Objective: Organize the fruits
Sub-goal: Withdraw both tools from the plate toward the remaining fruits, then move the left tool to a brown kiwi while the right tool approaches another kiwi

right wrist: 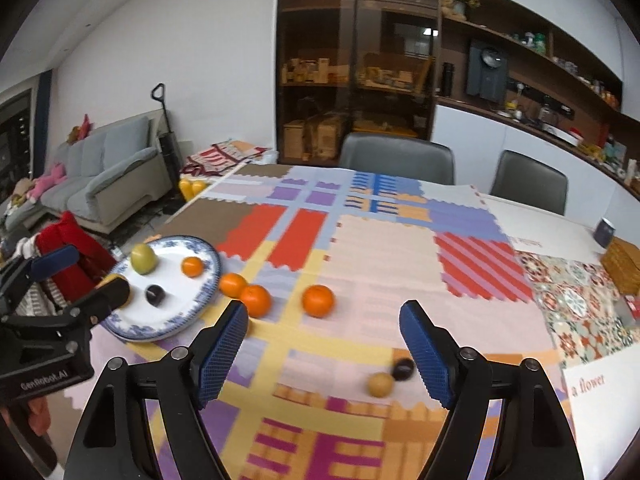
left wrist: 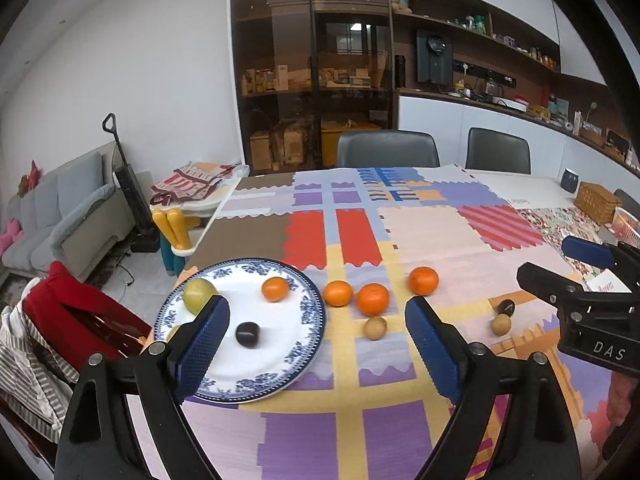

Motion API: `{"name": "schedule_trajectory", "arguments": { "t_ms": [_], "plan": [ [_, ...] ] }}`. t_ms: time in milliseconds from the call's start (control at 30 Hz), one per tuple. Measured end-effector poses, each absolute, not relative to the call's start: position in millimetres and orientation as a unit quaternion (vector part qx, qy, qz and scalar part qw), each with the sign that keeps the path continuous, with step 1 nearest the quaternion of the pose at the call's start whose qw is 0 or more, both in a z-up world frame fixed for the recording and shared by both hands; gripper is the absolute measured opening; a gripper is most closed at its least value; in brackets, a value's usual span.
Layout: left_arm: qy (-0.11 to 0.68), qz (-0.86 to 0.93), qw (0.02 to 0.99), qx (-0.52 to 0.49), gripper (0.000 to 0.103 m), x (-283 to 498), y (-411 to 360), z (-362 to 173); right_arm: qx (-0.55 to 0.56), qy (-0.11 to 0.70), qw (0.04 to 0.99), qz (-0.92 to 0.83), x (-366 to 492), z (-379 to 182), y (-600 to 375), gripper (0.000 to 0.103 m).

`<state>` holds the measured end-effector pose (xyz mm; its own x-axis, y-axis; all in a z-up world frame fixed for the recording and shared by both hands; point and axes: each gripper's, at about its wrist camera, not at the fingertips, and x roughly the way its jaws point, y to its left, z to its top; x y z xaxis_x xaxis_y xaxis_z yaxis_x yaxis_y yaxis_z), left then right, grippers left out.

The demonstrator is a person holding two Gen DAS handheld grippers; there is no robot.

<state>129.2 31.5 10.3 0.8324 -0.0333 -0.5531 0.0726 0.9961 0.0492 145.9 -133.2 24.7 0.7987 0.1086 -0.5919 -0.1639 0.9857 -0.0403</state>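
A blue-and-white plate (left wrist: 304,344) (right wrist: 200,300) lies at the table's left edge. It holds a green fruit (left wrist: 198,295) (right wrist: 143,258), an orange (left wrist: 275,289) (right wrist: 192,266) and a dark plum (left wrist: 247,334) (right wrist: 154,294). Three oranges (left wrist: 372,299) (right wrist: 318,300) lie on the cloth right of the plate. A tan fruit (left wrist: 375,328) lies below them. Another tan fruit (left wrist: 501,324) (right wrist: 380,384) and a dark plum (left wrist: 506,306) (right wrist: 403,369) lie further right. My left gripper (left wrist: 316,344) is open and empty over the plate's right rim. My right gripper (right wrist: 324,352) is open and empty, left of the tan and dark pair.
A patchwork cloth (left wrist: 360,232) covers the table. A wicker basket (left wrist: 598,202) and a dark mug (left wrist: 569,180) stand at the far right. Two grey chairs (left wrist: 387,148) stand behind the table. A red-draped chair (left wrist: 72,312) stands at the left edge.
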Motion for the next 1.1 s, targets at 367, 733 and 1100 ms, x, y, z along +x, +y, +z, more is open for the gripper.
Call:
{"name": "schedule_trajectory", "arguments": {
  "t_ms": [367, 733, 1100],
  "plan": [
    [0.297, -0.06, 0.95, 0.07, 0.09, 132.3, 3.6, -20.1, -0.021, 0.33, 0.943, 0.035, 135.1, -1.3, -164.9, 0.079],
    [0.327, -0.081, 0.938, 0.08, 0.086, 157.4, -8.1, -55.1, 0.012, 0.353, 0.936, -0.002, 147.2, -31.7, -183.0, 0.079],
    [0.376, -0.103, 0.918, 0.073, 0.071, 188.4, -13.9, -85.8, 0.021, 0.397, 0.918, -0.005, 166.7, -66.8, -186.1, 0.074]
  ]
}}
